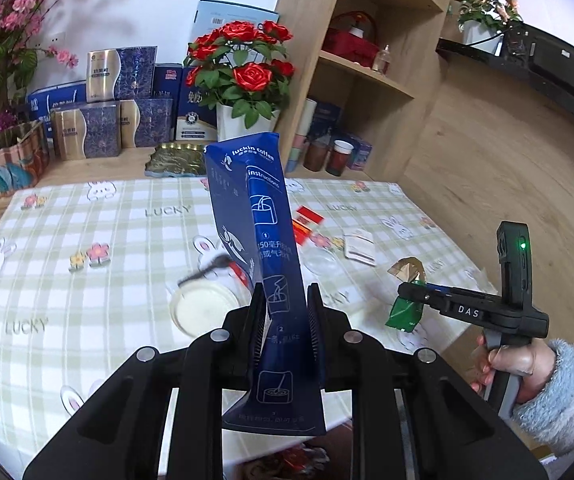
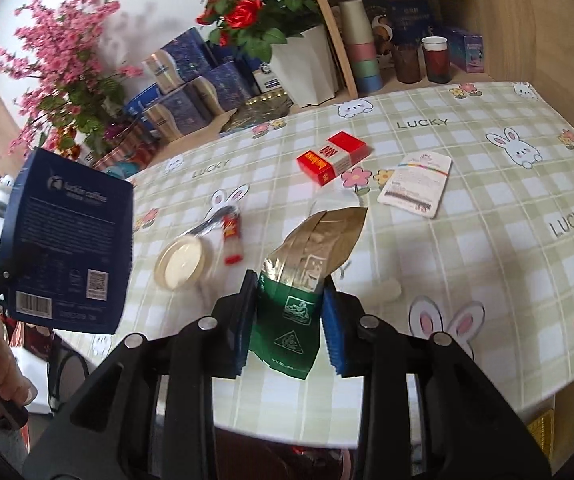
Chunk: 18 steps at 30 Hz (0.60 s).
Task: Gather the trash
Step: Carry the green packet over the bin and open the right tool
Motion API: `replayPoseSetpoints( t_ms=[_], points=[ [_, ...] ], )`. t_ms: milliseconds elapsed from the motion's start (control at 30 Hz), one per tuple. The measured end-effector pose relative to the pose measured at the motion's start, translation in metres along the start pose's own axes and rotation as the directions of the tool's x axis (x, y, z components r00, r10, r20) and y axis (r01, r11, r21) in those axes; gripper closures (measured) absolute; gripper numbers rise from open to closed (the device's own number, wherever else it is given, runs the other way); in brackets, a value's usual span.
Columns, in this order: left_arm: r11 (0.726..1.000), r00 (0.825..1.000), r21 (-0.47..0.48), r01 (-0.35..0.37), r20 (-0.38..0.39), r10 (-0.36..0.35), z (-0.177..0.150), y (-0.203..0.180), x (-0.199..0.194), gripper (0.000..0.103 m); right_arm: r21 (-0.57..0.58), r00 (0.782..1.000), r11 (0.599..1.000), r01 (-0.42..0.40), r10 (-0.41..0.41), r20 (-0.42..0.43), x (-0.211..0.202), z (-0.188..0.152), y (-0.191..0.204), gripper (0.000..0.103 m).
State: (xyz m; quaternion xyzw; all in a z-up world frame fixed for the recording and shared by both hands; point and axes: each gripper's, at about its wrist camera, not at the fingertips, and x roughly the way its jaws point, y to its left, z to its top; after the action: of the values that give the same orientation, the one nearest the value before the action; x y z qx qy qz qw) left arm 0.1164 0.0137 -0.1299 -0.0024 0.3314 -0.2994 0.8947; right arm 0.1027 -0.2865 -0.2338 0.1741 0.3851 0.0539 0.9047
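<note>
Two grippers, each clamped on a piece of trash above the checked tablecloth point(image 2: 467, 184). The left gripper point(image 1: 287, 312) pinches a blue coffee pouch point(image 1: 265, 248) between its pads — the pouch stands up out of the jaws, its top edge above the cloth. The right gripper point(image 2: 289, 312) grips a green and gold wrapper point(image 2: 303, 280) by its green lower half, the gold end sticking forward, clear of the cloth; no earlier view shows what its jaws did before.

On the tablecloth beyond the wrapper lie a red and white box point(image 2: 333, 156) and, to its right, a white card point(image 2: 417, 186). To the left of the wrapper sit a round cream lid point(image 2: 183, 262) and a small red and white tube point(image 2: 231, 234); both look blurred. Behind the cloth's far edge stands a white pot of red roses point(image 2: 307, 68).
</note>
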Motion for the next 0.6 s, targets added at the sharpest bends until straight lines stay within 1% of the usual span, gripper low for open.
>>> replayPoseSetpoints(
  t_ms=[167,267,600],
  points=[
    [1.0,1.0,0.014,0.003,0.008,-0.004,-0.025,-0.02,-0.023,0.083,-0.04,1.0,0.999,-0.012,0.012,-0.014,-0.021,-0.032,0.008,0.07],
    [1.0,1.0,0.005,0.005,0.008,-0.005,-0.041,-0.028,-0.036,0.083,-0.055,0.999,0.998,-0.027,0.026,-0.028,-0.029,-0.052,0.012,0.07],
    [1.0,1.0,-0.014,-0.006,-0.002,0.006,-0.101,-0.048,-0.071,0.083,-0.125,0.993,0.989,-0.075,0.063,-0.101,-0.034,-0.117,0.033,0.07]
  ],
)
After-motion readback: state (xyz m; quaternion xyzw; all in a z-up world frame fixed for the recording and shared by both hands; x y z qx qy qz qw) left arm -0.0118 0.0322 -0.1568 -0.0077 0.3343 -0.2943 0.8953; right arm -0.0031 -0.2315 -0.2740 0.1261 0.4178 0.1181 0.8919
